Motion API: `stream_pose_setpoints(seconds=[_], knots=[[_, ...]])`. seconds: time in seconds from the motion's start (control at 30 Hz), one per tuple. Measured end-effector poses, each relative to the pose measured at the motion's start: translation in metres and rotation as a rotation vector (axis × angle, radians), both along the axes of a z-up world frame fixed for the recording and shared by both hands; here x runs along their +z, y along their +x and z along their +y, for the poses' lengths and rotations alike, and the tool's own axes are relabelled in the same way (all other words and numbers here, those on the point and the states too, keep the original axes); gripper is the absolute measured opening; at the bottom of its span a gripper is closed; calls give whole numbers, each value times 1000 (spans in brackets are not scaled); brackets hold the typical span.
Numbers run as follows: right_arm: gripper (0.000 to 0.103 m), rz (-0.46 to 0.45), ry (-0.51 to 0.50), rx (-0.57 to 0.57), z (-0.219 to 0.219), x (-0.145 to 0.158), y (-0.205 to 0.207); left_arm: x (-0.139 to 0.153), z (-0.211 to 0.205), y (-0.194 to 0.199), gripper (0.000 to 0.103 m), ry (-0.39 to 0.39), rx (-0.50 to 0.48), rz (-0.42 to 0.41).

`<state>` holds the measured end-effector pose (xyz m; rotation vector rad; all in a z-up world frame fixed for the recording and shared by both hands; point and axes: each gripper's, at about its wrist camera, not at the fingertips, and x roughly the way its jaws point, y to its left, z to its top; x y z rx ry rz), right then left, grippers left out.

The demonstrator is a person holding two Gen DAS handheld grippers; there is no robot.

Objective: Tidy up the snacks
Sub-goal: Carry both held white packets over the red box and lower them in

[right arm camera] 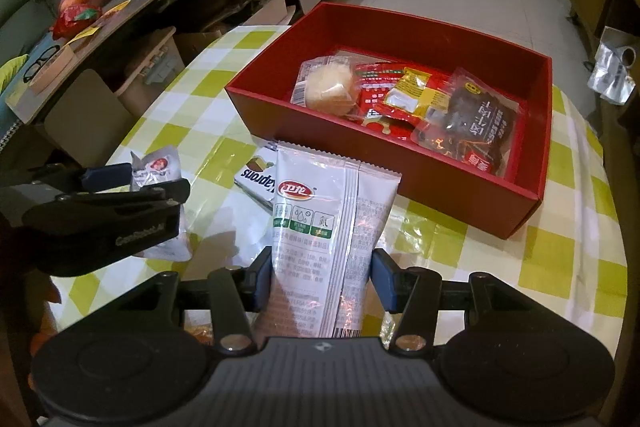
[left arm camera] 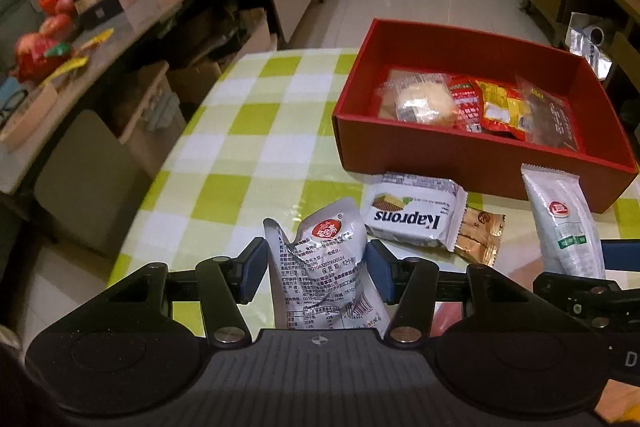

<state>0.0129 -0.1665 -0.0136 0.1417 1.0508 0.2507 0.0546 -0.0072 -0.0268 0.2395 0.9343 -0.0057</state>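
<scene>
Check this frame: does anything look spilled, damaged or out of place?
Nothing spilled or torn. The silver pouch in the left gripper is crumpled at its top. The Kaprons wafer pack and gold packet lie outside the red box.

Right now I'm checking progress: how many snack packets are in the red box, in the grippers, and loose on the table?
In the red box: 4
In the grippers, left gripper and right gripper: 2
Loose on the table: 2
Total: 8
</scene>
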Motion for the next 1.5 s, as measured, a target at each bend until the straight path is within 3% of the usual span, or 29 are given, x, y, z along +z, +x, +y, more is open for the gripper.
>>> stream_pose_setpoints(seconds=[0.83,1.5], knots=[[61,-17,-17,0,5,3,6,12,-8,-7,62,52,-57,-78],[61,-85,-6,-54,-6,23,16,28,-19,-1,62,61,-80,-153]])
